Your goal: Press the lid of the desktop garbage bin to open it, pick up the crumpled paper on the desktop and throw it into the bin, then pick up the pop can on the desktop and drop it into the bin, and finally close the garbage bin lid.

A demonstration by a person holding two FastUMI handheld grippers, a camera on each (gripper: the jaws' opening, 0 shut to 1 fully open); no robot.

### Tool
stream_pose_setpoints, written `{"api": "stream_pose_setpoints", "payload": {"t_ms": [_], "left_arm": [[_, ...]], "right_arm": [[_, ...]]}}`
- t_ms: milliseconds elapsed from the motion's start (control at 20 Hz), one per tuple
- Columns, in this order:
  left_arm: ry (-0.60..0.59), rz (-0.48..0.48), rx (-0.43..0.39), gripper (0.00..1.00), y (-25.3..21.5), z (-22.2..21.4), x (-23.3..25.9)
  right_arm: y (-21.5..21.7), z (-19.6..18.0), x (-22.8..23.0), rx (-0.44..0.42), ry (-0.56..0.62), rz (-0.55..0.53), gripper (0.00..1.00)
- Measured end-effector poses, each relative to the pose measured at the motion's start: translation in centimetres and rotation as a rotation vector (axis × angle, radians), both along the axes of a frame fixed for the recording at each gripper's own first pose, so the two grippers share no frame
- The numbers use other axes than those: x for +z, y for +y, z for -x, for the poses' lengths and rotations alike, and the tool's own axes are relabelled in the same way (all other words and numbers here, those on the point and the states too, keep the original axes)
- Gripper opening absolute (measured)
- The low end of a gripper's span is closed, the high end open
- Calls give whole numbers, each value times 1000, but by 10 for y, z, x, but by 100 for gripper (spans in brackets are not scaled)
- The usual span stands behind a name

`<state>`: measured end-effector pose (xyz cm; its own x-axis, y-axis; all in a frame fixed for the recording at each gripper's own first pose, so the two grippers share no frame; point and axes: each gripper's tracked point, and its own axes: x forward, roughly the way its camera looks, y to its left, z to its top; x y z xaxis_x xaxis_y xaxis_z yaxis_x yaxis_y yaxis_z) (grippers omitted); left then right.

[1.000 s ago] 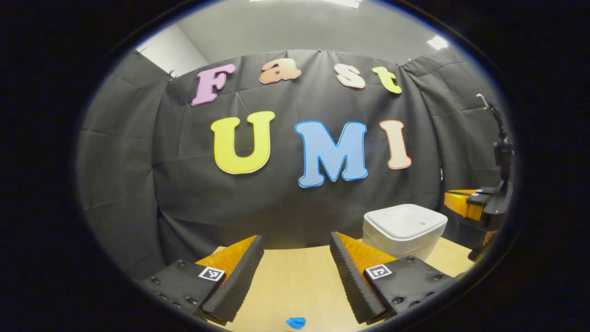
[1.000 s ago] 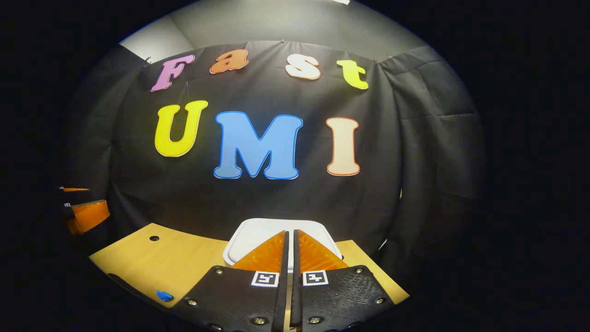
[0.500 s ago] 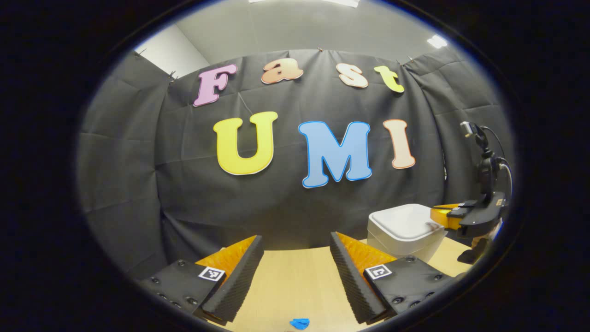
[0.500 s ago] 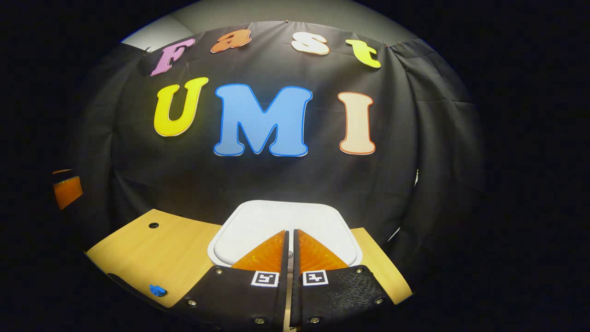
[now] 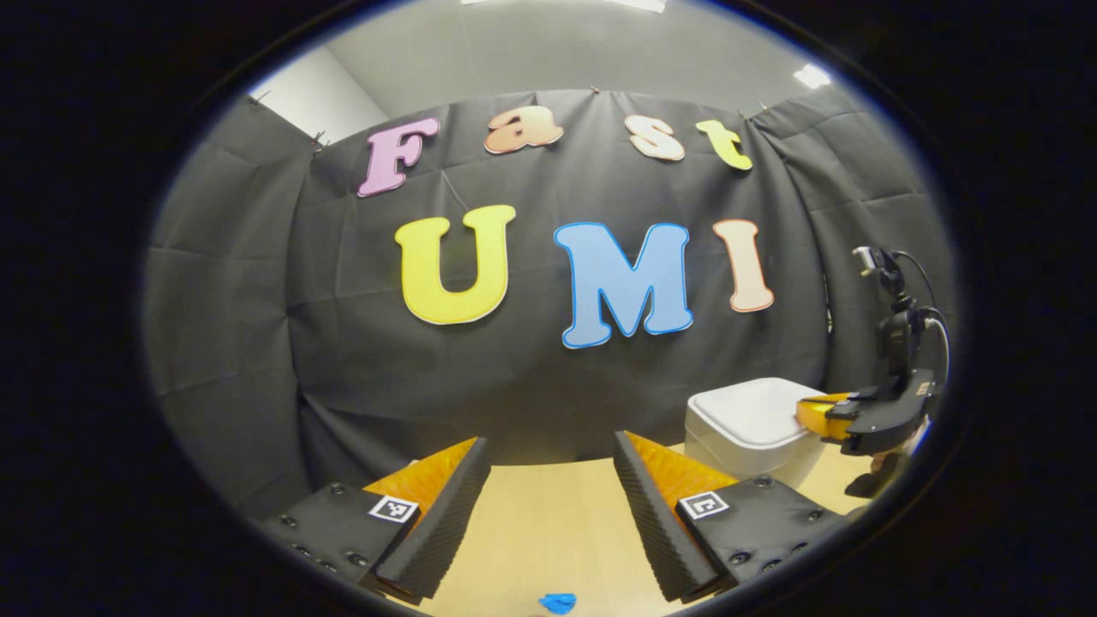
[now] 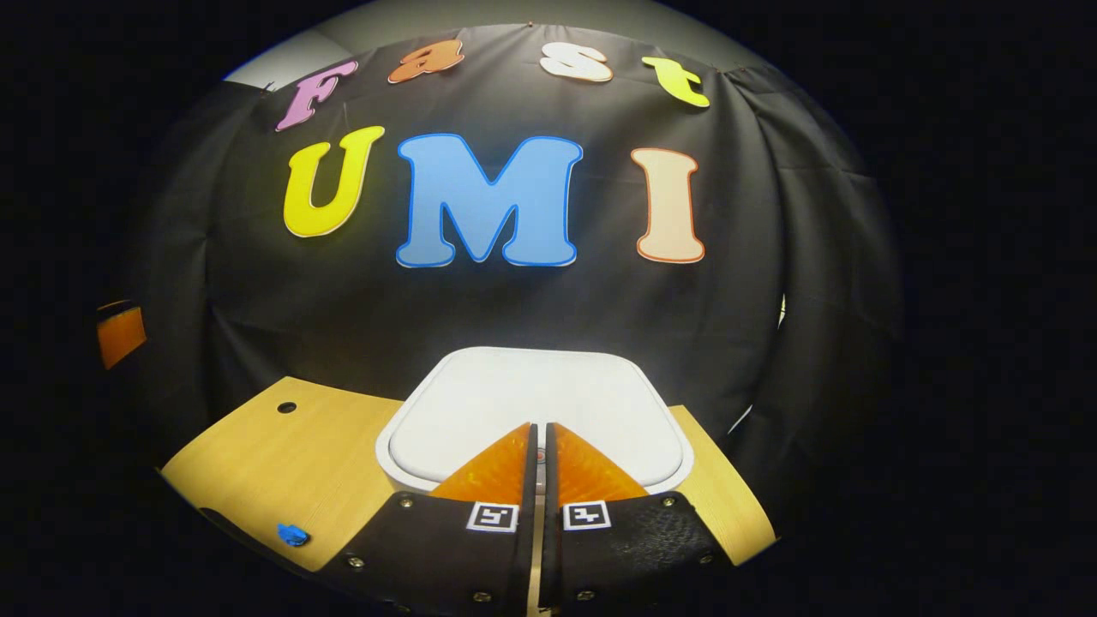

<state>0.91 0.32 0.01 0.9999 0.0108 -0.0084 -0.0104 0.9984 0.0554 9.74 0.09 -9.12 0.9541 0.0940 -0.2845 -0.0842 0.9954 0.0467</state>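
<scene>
The white desktop bin (image 6: 531,403) stands at the back of the wooden table (image 6: 283,463), its flat lid down. My right gripper (image 6: 540,428) is shut with nothing in it, its tips over the near part of the lid, touching or nearly touching it. In the left gripper view the bin (image 5: 746,420) sits at the right, and the right gripper (image 5: 810,411) reaches over its lid from the right. My left gripper (image 5: 548,454) hangs open above the table (image 5: 548,523), left of the bin, with nothing between its fingers.
A small blue scrap (image 5: 557,602) lies on the table near the front edge, also a blue scrap (image 6: 293,536) at the left in the right gripper view. A round hole (image 6: 286,407) is in the tabletop. Black cloth walls close the back and sides.
My right gripper has come down and forward onto the bin's lid, which looms larger now. The left gripper has held still.
</scene>
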Motion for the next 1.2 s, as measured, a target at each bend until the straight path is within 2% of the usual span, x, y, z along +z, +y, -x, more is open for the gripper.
{"api": "stream_pose_setpoints", "payload": {"t_ms": [50,100,650,750,800,950,1000,1150,1200], "left_arm": [[2,2,-4,95,-1,0,-1],[2,2,-5,95,-2,0,-1],[1,6,4,95,4,0,0],[4,9,3,95,4,0,-2],[5,7,2,95,4,0,-3],[5,6,-3,95,4,-1,-4],[7,5,-3,95,4,-1,-5],[15,12,-5,95,4,-2,-9],[16,15,-5,95,5,-1,-10]], "right_arm": [[0,-2,-2,-2,0,-20,5],[0,-6,-2,-8,-5,-29,1],[-5,-4,26,-13,-58,-57,2],[-9,-4,36,-23,-83,-45,12],[-10,-6,43,-24,-99,-49,24],[-12,-5,62,-31,-143,-73,32],[-13,-5,69,-34,-156,-82,48],[-15,-5,83,-39,-189,-89,52],[-15,-4,88,-39,-199,-85,56]]}}
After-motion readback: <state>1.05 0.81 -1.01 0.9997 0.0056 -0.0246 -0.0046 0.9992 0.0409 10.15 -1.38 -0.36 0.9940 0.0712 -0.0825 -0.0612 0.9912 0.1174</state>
